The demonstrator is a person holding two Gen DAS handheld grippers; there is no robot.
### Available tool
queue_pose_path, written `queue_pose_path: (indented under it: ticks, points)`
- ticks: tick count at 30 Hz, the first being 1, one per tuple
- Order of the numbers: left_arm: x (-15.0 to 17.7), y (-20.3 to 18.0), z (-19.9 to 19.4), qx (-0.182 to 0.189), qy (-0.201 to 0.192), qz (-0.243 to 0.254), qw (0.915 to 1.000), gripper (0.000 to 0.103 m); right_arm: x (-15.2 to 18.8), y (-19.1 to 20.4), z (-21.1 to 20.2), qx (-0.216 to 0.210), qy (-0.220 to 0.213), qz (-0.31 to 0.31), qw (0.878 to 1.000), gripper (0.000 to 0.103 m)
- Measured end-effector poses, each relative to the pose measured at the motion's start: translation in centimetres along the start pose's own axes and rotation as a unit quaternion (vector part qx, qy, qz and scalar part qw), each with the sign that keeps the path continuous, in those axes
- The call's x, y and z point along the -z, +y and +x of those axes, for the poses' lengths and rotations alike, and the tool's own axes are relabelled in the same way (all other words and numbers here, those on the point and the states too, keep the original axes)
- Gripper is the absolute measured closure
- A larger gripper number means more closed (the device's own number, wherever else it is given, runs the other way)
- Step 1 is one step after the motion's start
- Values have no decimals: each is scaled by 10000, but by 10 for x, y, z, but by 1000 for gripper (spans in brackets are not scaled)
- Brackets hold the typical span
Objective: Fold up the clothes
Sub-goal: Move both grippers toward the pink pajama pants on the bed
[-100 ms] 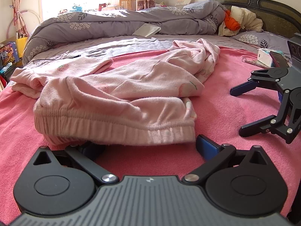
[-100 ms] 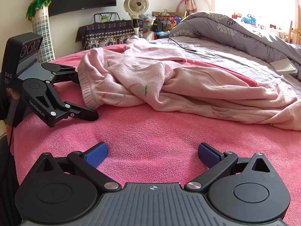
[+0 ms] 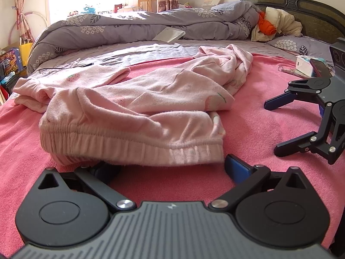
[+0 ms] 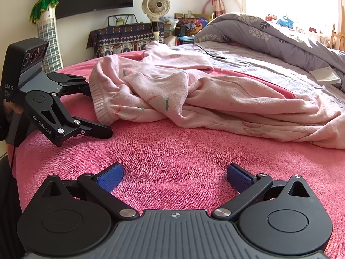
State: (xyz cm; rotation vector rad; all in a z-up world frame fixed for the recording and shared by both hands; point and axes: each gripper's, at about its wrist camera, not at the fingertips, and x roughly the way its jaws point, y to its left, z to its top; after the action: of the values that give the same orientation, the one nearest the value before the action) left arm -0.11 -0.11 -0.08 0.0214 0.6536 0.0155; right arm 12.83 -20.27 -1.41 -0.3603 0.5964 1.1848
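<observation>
A: What is seen nearest, taking the trousers point(image 3: 133, 116) as the landmark?

B: The left gripper point(image 3: 170, 164) is seen at their ribbed waistband point(image 3: 131, 149), with its jaws spread wide. One finger is tucked under the band's left end; the other finger point(image 3: 237, 168) lies just right of the band's right end. Nothing is clamped.

A: And the right gripper?

B: The right gripper point(image 4: 174, 172) is held well to the right of the trousers, over bare pink towel point(image 4: 172, 146). Its jaws are also spread, and nothing is held between them.

A: How are the trousers laid?

B: They are spread loosely on the towel, waistband nearest, the legs running away from it. One leg is flopped leftward, the other is bunched and twisted at its far end. Creases are seen throughout; no neat fold is seen.

A: So how far along is the folding judged to be?

B: The trousers are judged to be unfolded as they lie now. Smoothing, squaring and folding all appear to be left. The waistband seems to be what is being reached for, though that is only a judgement.

A: What is seen beyond the trousers?

B: A grey sheet point(image 3: 151, 51) is seen past them, then a rolled grey duvet point(image 3: 151, 26), with the headboard point(image 3: 301, 6) to the far right.
</observation>
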Motion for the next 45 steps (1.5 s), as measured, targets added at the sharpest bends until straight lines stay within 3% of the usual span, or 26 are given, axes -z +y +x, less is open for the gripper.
queue_pose_path:
  ticks: [12,19,23,26,30,34,39,45]
  points:
    - [1,-8,-2,-257,-55,39,9996,0,-1,-1,6,-28,26,127,9999,0]
    - [-5,1,3,-44,68,-99,9999,0,-1,1,5,14,-15,89,10000,0]
    - [-16,4,10,144,321,66,9994,0,0,-1,4,-14,-11,121,9999,0]
    - [-23,9,23,166,315,-166,9992,0,1,0,4,-7,-12,114,9999,0]
    - [-20,1,28,-49,251,1,9997,0,1,2,4,25,-7,77,10000,0]
    - [-20,7,28,50,264,-115,9996,0,1,4,3,46,-6,61,10000,0]
    - [-19,7,29,35,228,-96,9997,0,-2,5,5,115,40,103,9999,0]
    - [-18,5,28,-7,169,-83,9998,0,-9,15,9,498,43,432,9978,0]
